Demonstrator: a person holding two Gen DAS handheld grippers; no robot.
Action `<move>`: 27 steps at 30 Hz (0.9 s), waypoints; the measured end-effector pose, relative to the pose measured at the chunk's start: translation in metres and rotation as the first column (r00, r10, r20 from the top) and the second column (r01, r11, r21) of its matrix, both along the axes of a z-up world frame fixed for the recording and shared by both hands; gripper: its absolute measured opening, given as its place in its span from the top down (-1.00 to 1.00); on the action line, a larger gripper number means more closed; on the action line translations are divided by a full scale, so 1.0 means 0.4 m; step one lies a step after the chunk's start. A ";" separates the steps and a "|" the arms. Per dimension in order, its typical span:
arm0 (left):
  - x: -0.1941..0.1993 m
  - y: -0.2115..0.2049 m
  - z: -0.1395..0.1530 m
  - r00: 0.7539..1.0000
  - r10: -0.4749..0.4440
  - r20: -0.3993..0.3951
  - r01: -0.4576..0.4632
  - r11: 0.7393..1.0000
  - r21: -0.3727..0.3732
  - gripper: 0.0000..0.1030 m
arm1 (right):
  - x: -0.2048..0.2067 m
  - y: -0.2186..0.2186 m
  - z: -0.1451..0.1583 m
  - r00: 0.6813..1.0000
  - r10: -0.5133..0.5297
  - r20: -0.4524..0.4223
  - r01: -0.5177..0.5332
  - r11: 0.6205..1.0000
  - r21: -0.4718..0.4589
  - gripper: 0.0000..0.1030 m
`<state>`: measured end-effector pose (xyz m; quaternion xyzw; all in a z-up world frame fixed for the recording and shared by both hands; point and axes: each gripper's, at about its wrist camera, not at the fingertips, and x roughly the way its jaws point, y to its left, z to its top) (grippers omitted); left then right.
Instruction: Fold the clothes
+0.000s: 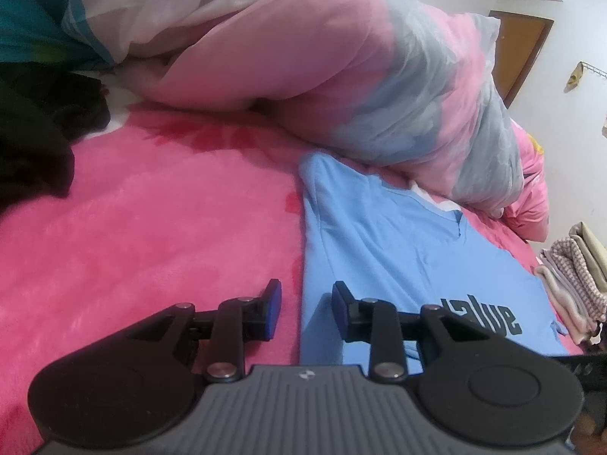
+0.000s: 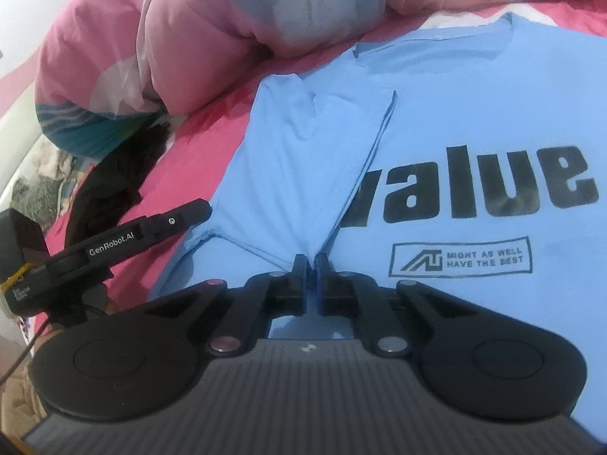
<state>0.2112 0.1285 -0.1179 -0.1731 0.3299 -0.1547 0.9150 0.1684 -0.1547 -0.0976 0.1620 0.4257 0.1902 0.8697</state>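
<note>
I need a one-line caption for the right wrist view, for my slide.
Right gripper pinches the folded-over sleeve of the blue T-shirt on the pink blanket.

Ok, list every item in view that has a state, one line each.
blue T-shirt: flat on the bed, print up, one side folded over the chest.
left hand-held gripper: open, holding nothing, at the shirt's edge.
right hand-held gripper: shut on the folded shirt fabric.
quilt: bunched in a heap.
black garment: crumpled, unfolded.

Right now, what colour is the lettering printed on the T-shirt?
Black lettering on the light blue T-shirt, clearest in the right wrist view.
</note>
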 end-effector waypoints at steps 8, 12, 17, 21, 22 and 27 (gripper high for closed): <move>-0.010 0.012 0.016 0.997 0.033 0.068 -0.030 0.998 -0.049 0.07 | 0.144 -0.074 0.068 0.994 -0.079 0.078 0.079 0.997 0.010 0.55; 0.005 -0.012 0.003 0.999 0.011 0.031 -0.011 1.000 -0.012 0.08 | 0.263 -0.098 0.038 0.991 -0.134 0.022 0.133 0.990 0.047 0.54; 0.009 -0.017 -0.006 1.000 0.013 0.013 -0.014 1.000 0.015 0.11 | 0.361 -0.090 -0.025 0.987 -0.160 -0.013 0.160 0.987 0.007 0.54; 0.008 -0.019 -0.009 1.000 0.013 0.010 -0.013 1.000 0.026 0.12 | 0.374 -0.076 -0.040 0.990 -0.140 0.010 0.140 0.990 -0.007 0.73; 0.008 -0.019 -0.009 1.000 0.014 0.009 -0.015 0.999 0.029 0.13 | 0.373 -0.071 -0.041 0.991 -0.135 0.024 0.135 0.991 -0.020 0.94; 0.008 -0.017 -0.010 1.000 0.020 0.004 -0.020 0.999 0.030 0.20 | 0.322 -0.084 -0.020 0.976 -0.195 0.099 0.196 0.981 0.003 0.97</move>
